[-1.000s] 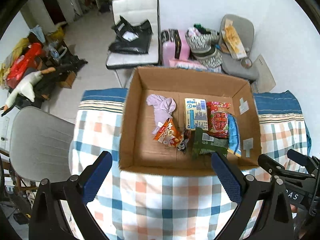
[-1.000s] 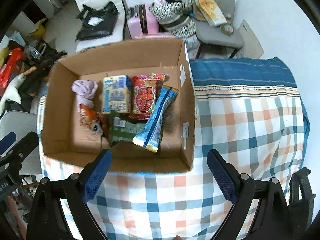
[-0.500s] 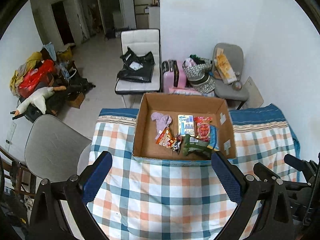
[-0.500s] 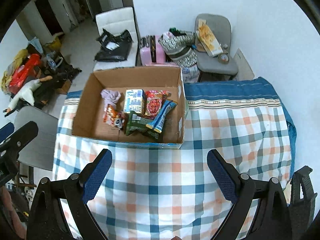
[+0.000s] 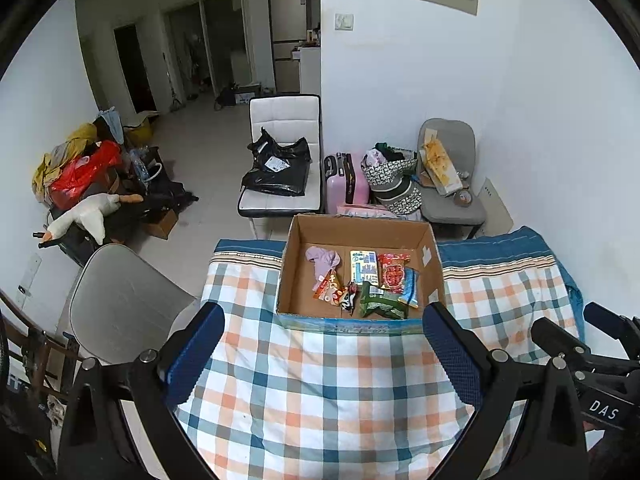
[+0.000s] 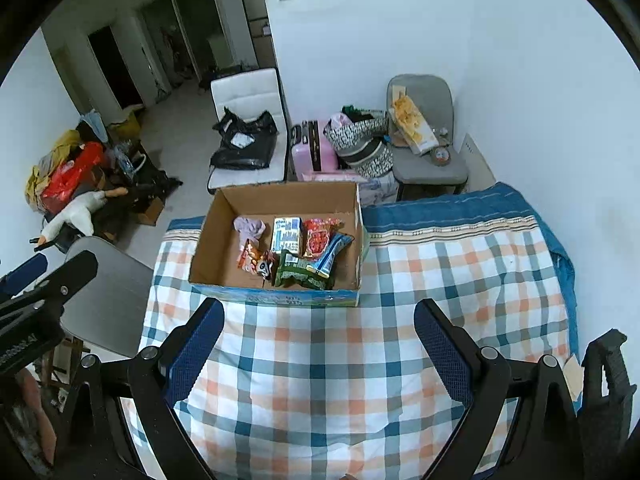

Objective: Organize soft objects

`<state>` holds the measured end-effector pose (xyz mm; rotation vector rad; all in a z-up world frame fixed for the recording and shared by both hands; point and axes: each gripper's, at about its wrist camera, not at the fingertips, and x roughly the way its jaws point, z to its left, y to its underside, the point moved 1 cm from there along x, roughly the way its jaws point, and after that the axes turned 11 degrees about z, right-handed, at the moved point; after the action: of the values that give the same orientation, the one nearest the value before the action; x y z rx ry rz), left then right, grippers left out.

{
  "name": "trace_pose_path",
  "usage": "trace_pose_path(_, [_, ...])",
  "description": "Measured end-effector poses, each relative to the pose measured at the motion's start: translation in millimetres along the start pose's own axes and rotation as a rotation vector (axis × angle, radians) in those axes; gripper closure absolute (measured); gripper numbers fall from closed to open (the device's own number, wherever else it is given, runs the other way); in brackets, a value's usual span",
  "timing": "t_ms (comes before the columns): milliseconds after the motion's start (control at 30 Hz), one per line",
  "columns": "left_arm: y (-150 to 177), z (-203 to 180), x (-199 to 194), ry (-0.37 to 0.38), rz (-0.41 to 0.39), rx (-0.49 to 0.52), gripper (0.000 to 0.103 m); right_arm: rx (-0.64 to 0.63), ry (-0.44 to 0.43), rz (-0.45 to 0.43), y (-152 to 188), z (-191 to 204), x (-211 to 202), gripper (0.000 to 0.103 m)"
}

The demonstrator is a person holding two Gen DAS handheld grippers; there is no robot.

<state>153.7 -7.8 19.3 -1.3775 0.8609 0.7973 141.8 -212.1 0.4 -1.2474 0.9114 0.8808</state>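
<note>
Both tongs hang high over the desk and both are spread wide with nothing between the blue pads. The left tongs (image 5: 323,342) sit over the near part of the plaid cloth (image 5: 320,392), the right tongs (image 6: 319,338) do the same from a bit further right.

Using the cardboard box (image 5: 294,258) as the landmark: it stands open at the far edge of the desk, on the cloth, with all the soft stuff inside it. A crumpled lilac cloth (image 5: 322,259) lies at the box's back left. Just in front of that is an orange snack bag (image 5: 328,290). A yellow-blue carton (image 5: 363,267) lies flat near the middle of the box, a red snack bag (image 5: 393,273) is touching it on the right, and a blue wrapper (image 5: 410,293) leans along the red bag's right side. A dark green pouch (image 5: 380,305) lies at the front of the box, overlapping the blue wrapper's lower end. There's a small dark thing between the orange bag and the green pouch (too small to tell what it is, maybe another packet).

Behind the box: a white chair (image 5: 280,152) carrying a black bag (image 5: 278,168), a pink suitcase (image 5: 346,178), and a grey chair (image 5: 450,184) to the right. Left of the box, a grey chair back (image 5: 120,304) stands just beside the desk.
</note>
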Motion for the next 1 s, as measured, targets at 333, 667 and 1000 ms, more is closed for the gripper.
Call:
trace_pose_path(333, [8,-2,-14,0.000,-0.012,0.011,0.001,-0.034,0.007,-0.058,10,9,-45,0.005])
trace_pose_path(667, [12,-1,-17,-0.003,-0.016,0.003,0.001,-0.031,0.029,-0.082,8,9,-52,0.005])
trace_pose_path(1000, [11,-2,-19,-0.003,-0.021,-0.007,0.001,-0.025,0.042,-0.083,4,6,-53,0.005])
